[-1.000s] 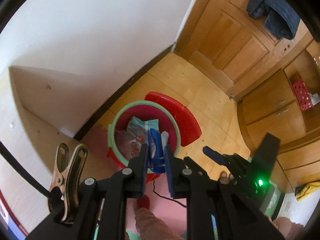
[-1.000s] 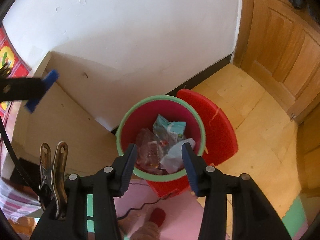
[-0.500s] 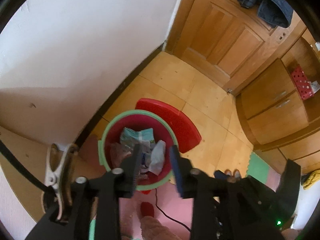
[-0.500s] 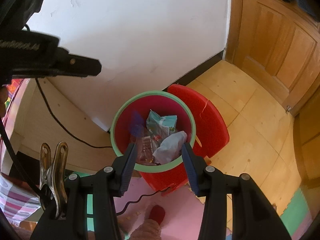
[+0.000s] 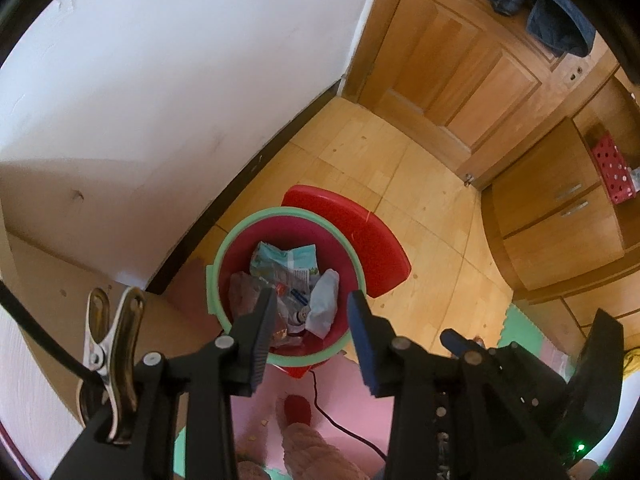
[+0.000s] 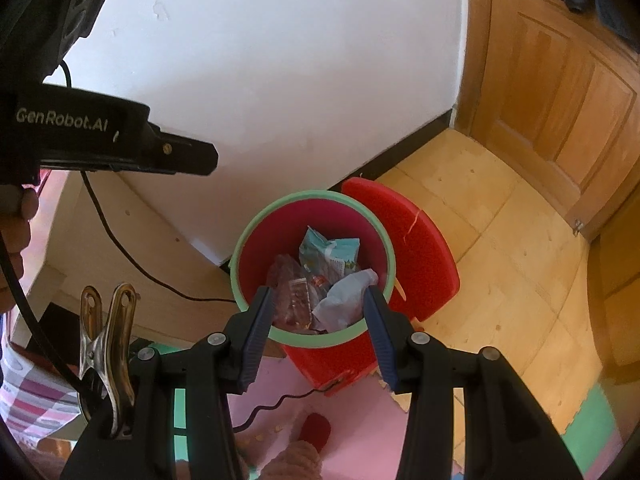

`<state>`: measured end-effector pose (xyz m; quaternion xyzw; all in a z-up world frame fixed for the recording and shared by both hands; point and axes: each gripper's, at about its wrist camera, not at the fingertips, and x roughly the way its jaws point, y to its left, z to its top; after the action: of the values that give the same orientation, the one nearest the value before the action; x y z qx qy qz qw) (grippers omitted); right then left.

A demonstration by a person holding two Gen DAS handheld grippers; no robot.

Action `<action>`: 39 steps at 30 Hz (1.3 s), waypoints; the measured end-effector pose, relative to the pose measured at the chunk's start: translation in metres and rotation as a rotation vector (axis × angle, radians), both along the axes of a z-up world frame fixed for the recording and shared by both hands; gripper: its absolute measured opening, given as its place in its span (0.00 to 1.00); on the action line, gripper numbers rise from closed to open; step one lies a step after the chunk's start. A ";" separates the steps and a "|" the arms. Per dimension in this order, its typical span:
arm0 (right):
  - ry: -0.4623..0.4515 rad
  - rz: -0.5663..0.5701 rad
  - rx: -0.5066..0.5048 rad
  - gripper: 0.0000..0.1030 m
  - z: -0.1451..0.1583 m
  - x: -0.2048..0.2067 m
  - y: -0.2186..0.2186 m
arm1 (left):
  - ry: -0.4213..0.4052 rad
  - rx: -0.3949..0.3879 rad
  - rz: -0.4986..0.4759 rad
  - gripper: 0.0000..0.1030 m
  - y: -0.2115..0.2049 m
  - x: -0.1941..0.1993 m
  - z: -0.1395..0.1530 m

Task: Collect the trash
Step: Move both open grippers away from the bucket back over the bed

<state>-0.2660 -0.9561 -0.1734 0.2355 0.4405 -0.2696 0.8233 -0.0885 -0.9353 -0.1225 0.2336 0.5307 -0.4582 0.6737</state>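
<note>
A red bin with a green rim (image 5: 218, 268) stands on the floor by the wall. Inside lie a teal carton (image 5: 286, 258), a clear plastic bottle (image 5: 246, 292) and a crumpled white wrapper (image 5: 324, 304). My left gripper (image 5: 313, 300) hovers above the bin mouth, open, with nothing between its pads. In the right wrist view the same bin rim (image 6: 240, 248) sits below my right gripper (image 6: 318, 300), which is also open and empty above the trash. One of the left gripper's fingers (image 6: 180, 156) juts in at the upper left of that view.
The bin's red lid (image 5: 360, 240) leans behind it on the wooden floor. A wooden door (image 5: 460, 80) with a dark jacket (image 5: 548, 8) and a cabinet (image 5: 560, 220) stand to the right. A black cable (image 6: 280, 404) crosses the pink mat (image 5: 340, 400) by a person's slippered foot (image 5: 298, 410).
The left gripper was shut on a white and blue wrapper; it has opened, and the wrapper now lies in the bin. The bin has shifted lower in the left wrist view.
</note>
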 end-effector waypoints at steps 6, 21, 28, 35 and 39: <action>-0.020 0.006 -0.008 0.46 0.012 -0.003 0.004 | 0.022 -0.017 0.024 0.37 0.014 -0.004 0.009; -0.077 0.045 -0.065 0.46 0.055 -0.007 0.013 | 0.032 -0.073 0.063 0.37 0.058 -0.024 0.046; -0.089 0.076 -0.110 0.46 0.077 -0.008 0.033 | 0.043 -0.102 0.071 0.38 0.088 -0.030 0.067; -0.108 0.081 -0.120 0.46 0.092 -0.012 0.061 | 0.014 -0.131 0.126 0.38 0.132 -0.026 0.089; -0.135 0.092 -0.122 0.46 0.104 -0.011 0.081 | -0.010 -0.136 0.169 0.38 0.162 -0.024 0.101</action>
<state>-0.2770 -0.8755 -0.0691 0.1821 0.3771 -0.2412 0.8754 -0.1122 -0.7737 -0.0213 0.1439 0.5129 -0.4338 0.7267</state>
